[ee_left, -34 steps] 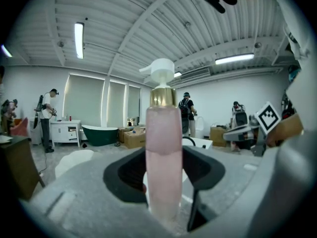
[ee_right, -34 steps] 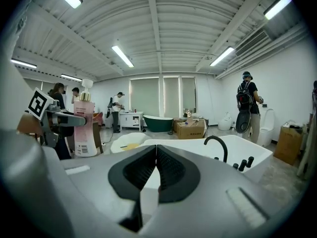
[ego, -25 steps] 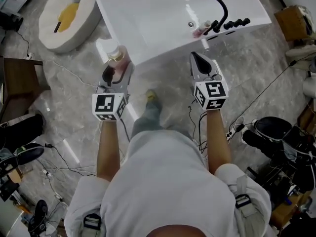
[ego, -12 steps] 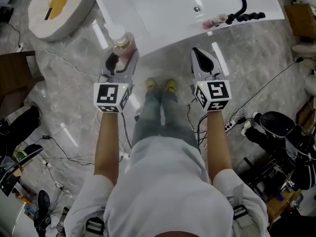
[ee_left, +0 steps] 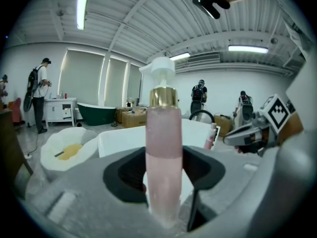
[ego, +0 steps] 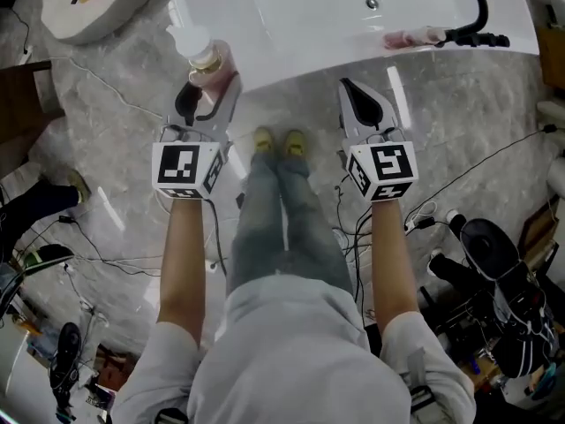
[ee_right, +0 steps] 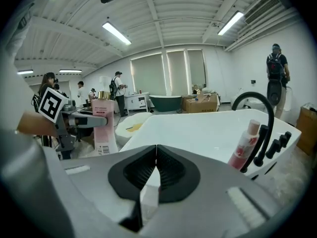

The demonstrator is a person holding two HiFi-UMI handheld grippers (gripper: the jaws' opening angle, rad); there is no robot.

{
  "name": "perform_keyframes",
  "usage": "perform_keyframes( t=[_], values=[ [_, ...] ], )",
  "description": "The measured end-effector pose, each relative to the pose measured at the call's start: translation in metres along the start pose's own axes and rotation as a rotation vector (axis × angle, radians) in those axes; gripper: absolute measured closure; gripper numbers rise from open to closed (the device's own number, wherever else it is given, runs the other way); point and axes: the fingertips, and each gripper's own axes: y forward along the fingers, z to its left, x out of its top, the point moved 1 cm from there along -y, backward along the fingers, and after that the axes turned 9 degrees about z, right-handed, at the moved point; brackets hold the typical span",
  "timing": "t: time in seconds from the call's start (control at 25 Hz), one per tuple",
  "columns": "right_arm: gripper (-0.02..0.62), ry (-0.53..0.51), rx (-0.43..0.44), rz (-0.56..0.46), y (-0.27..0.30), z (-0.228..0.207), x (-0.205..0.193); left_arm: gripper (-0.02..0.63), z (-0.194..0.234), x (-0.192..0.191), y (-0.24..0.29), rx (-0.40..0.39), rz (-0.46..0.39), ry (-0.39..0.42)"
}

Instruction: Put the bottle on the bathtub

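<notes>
A pink pump bottle (ego: 210, 67) with a gold collar and white pump stands upright in my left gripper (ego: 205, 91), which is shut on it (ee_left: 162, 152). It hangs just before the near rim of the white bathtub (ego: 300, 34), at the rim's left end. The right gripper view shows the same bottle (ee_right: 103, 125) held off to the left. My right gripper (ego: 360, 100) is shut and holds nothing, its jaws meeting at the tips (ee_right: 156, 148), close to the tub's near rim (ee_right: 198, 128).
A small pink bottle (ego: 408, 38) lies by the black faucet (ego: 481, 16) on the tub's right rim, seen upright beside the faucet (ee_right: 262, 128). A white cushion (ego: 75, 3) lies left of the tub. Cables and dark gear (ego: 494, 263) cover the floor. People stand in the background.
The person has stepped closer to the tub. Both grippers came nearer its near rim, and the left one raised the bottle toward the rim's left end.
</notes>
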Motion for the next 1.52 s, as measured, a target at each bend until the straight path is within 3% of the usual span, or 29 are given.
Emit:
perform_keyframes(
  t=[0.24,0.56,1.52],
  values=[
    [0.592,-0.017,0.04,0.027,0.045,-0.024,-0.03,0.391,0.002,-0.027,0.047,0.01,0.017,-0.002],
    [0.592,-0.014,0.059,0.048,0.063,-0.041,-0.057,0.391,-0.009,-0.041,0.079,0.004,0.006,0.002],
    [0.592,0.01,0.057,0.072,0.129,-0.057,-0.077,0.39,0.025,-0.081,0.134,-0.01,-0.003,-0.006]
  ],
)
